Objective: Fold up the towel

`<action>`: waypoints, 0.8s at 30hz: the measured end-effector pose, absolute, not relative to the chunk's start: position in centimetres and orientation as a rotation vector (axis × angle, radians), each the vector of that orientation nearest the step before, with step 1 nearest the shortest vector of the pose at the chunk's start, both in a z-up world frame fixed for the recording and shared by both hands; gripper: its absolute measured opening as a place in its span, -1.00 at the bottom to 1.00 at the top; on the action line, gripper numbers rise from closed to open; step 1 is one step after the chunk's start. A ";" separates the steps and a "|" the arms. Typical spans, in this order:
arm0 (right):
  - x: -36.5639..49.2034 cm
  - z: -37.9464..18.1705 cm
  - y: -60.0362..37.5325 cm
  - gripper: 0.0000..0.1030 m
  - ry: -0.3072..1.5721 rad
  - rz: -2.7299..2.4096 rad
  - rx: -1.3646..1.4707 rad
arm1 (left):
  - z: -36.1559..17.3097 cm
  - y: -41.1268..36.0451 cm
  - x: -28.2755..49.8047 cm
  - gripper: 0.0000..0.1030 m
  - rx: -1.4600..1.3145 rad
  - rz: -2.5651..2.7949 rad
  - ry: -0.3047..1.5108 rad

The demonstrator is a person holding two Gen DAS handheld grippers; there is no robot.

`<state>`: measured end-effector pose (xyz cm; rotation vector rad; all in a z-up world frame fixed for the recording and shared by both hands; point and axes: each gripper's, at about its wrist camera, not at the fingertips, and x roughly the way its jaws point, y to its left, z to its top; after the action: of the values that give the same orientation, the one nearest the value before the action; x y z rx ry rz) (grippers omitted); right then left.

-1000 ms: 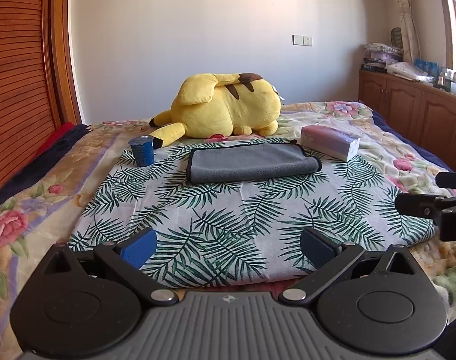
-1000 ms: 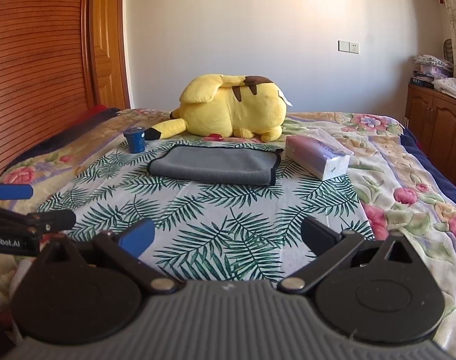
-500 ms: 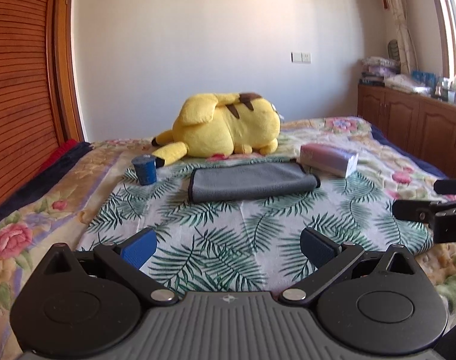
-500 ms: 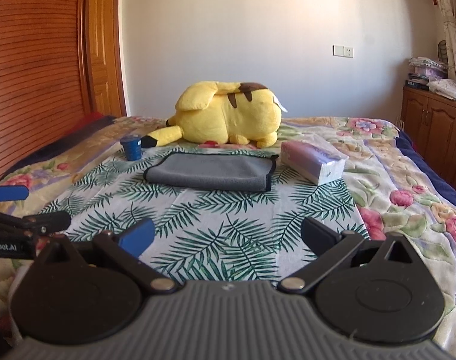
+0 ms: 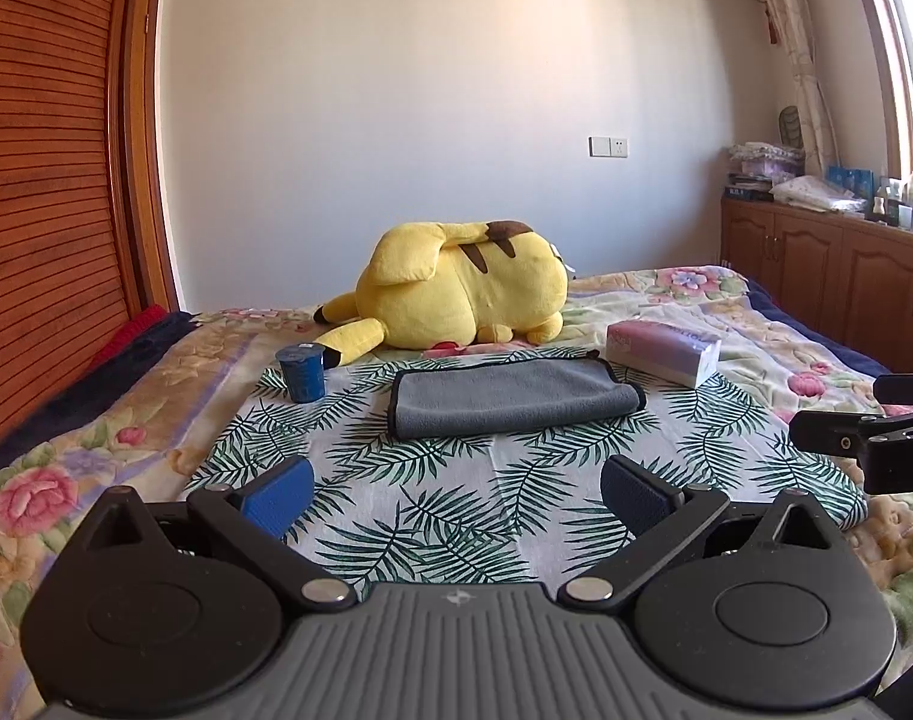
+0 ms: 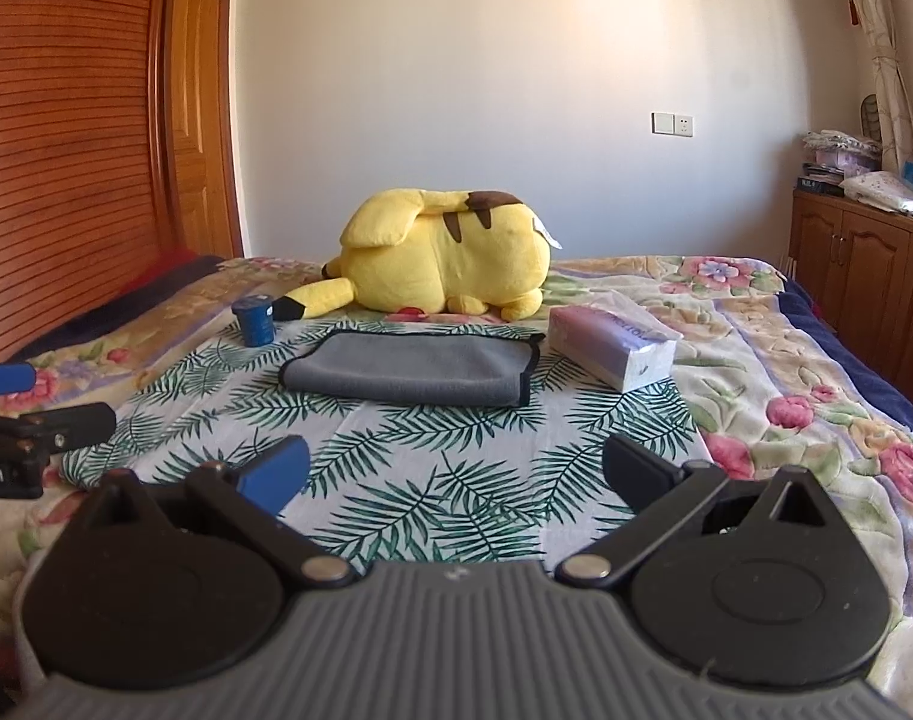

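Both the left tongs [image 5: 453, 489] and right tongs [image 6: 453, 471] gaped wide, gripping nothing; the folded grey microfibre towel [image 5: 513, 399] lay well ahead, seemingly doubled over.

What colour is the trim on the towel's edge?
Black trim on the grey towel, clearest in the right wrist view.

Both wrist cams are sitting low over the near end of the bed [image 5: 156, 372], looking fwd along their own claw toward the far wall. Left claw [image 5: 456, 489] cam is riding on the left side, catching the right claw [image 5: 876, 438] at its right edge; right claw [image 6: 453, 468] cam is seeing the left claw [image 6: 30, 408] at its left edge. Both are sharing the gray towel [image 5: 510, 396] [image 6: 414, 369], well ahead, plus yellow plush [image 5: 462, 282] and tissue pack [image 6: 612, 348] beyond.
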<state>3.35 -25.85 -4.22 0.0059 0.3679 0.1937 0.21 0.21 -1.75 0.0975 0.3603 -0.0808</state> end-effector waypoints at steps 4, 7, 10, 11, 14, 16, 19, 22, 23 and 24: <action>3.3 -4.2 -25.9 1.00 0.361 0.190 0.007 | -1.6 0.1 0.0 0.69 0.103 -0.081 0.349; 3.2 -4.2 -25.9 1.00 0.356 0.185 0.006 | -1.5 0.1 0.0 0.69 0.106 -0.079 0.342; 3.1 -4.1 -25.9 1.00 0.349 0.179 0.007 | -1.5 0.1 0.0 0.69 0.108 -0.075 0.336; 3.1 -4.1 -25.9 1.00 0.346 0.176 0.007 | -1.5 0.2 0.0 0.69 0.106 -0.075 0.334; 3.0 -4.0 -26.0 1.00 0.336 0.166 0.007 | -1.4 0.3 -0.1 0.69 0.101 -0.069 0.323; 3.0 -4.0 -26.1 1.00 0.332 0.160 0.009 | -1.3 0.4 -0.1 0.69 0.095 -0.068 0.318; 3.0 -4.0 -26.1 1.00 0.326 0.151 0.012 | -1.3 0.5 -0.1 0.69 0.092 -0.066 0.317; 2.9 -4.0 -26.2 1.00 0.321 0.143 0.015 | -1.4 0.5 -0.1 0.69 0.092 -0.064 0.316; 2.9 -4.0 -26.3 1.00 0.321 0.141 0.017 | -1.3 0.5 -0.1 0.69 0.092 -0.065 0.315; 2.9 -4.0 -26.3 1.00 0.321 0.140 0.018 | -1.3 0.5 -0.1 0.69 0.092 -0.065 0.315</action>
<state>2.95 -26.25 -3.98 0.0181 0.3206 0.1395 -0.13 0.47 -1.34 0.0915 0.3152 -0.0649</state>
